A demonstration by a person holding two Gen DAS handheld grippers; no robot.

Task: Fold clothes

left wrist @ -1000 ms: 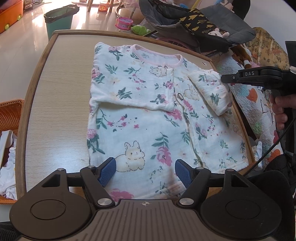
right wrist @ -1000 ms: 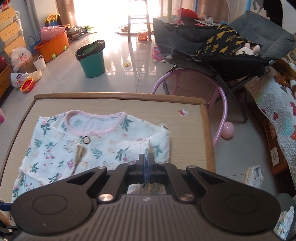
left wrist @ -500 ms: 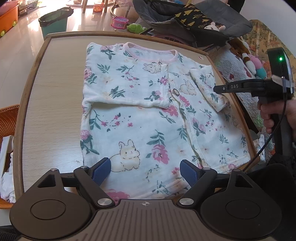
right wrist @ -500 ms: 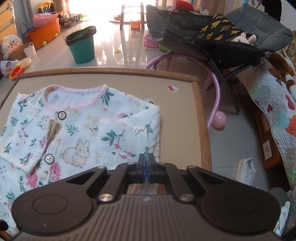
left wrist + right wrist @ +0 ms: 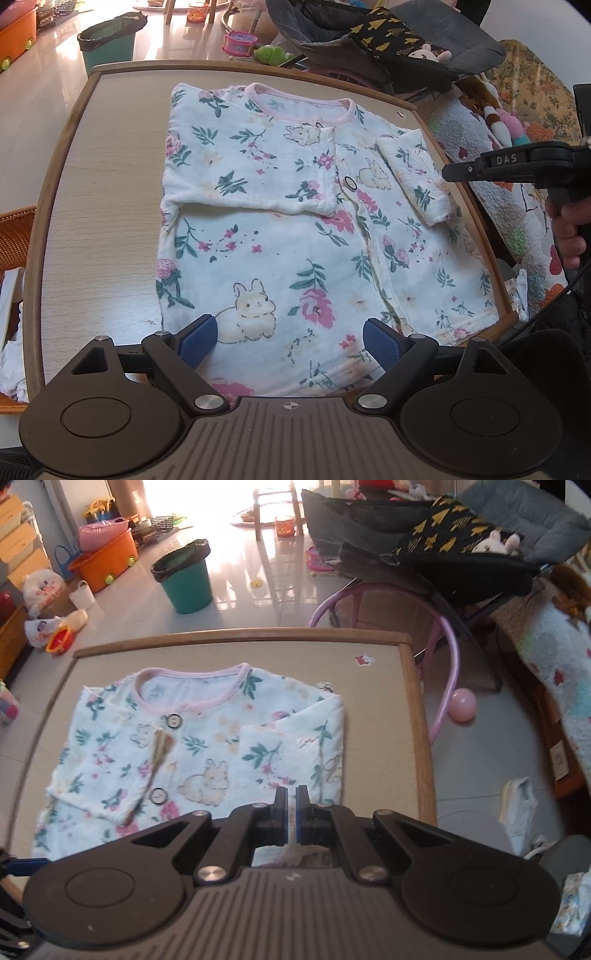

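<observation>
Floral garment's (image 5: 295,229) hem behind left gripper (image 5: 290,341)

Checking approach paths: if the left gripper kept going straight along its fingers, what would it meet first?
Most likely the floral baby top on the table: the open left gripper points down at its near hem, though depth is unclear.

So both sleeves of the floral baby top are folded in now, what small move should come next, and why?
Probably lower the open left claw onto the near hem of the white floral cotton baby top and close on it. Both sleeves already lie across the chest, the body is still full length on the wooden-rimmed table, and that hem sits just under the blue pads. The right claw is shut.
</observation>
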